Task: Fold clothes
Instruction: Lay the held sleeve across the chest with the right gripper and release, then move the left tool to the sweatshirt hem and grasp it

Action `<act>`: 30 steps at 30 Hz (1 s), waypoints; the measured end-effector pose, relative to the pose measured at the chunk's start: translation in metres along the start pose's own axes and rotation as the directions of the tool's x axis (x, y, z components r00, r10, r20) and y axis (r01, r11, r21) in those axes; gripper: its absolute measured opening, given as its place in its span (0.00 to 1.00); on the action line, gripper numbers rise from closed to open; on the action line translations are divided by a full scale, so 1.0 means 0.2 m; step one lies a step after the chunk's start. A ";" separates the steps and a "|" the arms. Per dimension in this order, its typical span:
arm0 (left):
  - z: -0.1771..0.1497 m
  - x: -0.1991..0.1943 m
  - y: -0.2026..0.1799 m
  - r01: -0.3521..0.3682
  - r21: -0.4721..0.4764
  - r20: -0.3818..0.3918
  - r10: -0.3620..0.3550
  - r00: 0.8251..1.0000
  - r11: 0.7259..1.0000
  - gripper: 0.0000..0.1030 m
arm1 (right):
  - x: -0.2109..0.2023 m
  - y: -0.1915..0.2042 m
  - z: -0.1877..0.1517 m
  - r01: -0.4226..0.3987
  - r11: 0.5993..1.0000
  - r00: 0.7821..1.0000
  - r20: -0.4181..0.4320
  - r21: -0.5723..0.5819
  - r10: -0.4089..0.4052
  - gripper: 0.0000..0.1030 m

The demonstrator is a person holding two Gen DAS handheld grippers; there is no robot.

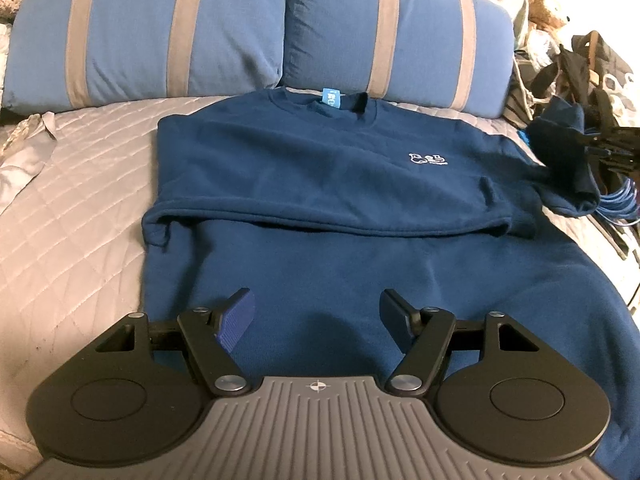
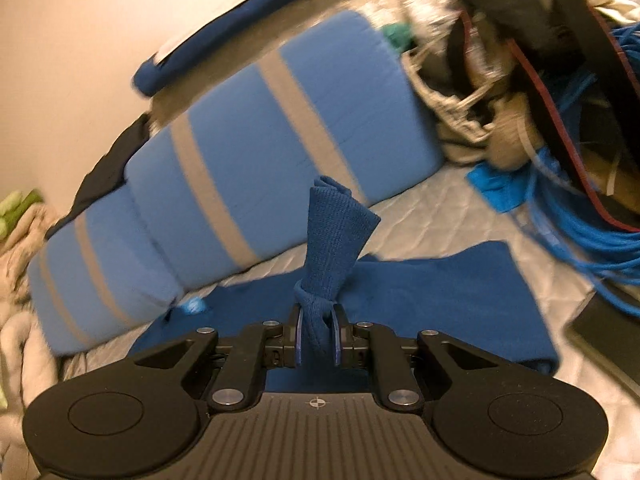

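Navy fleece sweatshirt (image 1: 320,184) lies flat on my quilted grey bedspread (image 1: 80,184), collar toward the two striped blue pillows (image 1: 160,32) at the head edge, long axis running head to foot, chest logo facing up. Left wrist view alone shows me this whole layout; my left gripper (image 1: 316,316) hangs over the hem near the foot edge, jaws well apart, nothing between them. Right wrist view alone shows my right gripper (image 2: 317,336) clamped nearly closed on the ribbed sleeve cuff (image 2: 332,232), which stands up from the pads. From the left view, that sleeve is lifted off the bedspread's right edge, beside blue cables (image 2: 580,232).
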State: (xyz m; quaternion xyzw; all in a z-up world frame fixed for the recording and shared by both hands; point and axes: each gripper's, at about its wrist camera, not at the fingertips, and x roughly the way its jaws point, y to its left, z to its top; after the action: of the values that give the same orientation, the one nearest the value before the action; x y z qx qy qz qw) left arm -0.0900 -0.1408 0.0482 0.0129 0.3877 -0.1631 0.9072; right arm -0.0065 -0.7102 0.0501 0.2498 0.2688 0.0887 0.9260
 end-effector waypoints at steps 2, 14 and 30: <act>0.00 0.00 0.00 -0.003 0.001 -0.001 0.003 1.000 1.000 0.67 | 0.02 0.07 -0.04 -0.027 0.999 1.000 -0.015 -0.024 0.027 0.15; 0.00 0.00 0.01 -0.006 -0.013 -0.002 0.006 1.000 1.000 0.67 | 0.19 0.58 -0.33 -0.192 0.938 0.977 -0.146 -0.287 0.156 0.16; 0.36 0.07 -0.03 0.233 -0.191 -0.080 -0.251 0.965 0.954 0.67 | 0.11 0.82 -0.58 -0.193 0.749 0.974 -0.216 -0.634 0.068 0.88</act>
State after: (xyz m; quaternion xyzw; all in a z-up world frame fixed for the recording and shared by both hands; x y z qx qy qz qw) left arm -0.0324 -0.1623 0.0883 -0.1081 0.4460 -0.2366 0.8564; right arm -0.0552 -0.5145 0.0397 -0.0781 0.2854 0.2633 0.9182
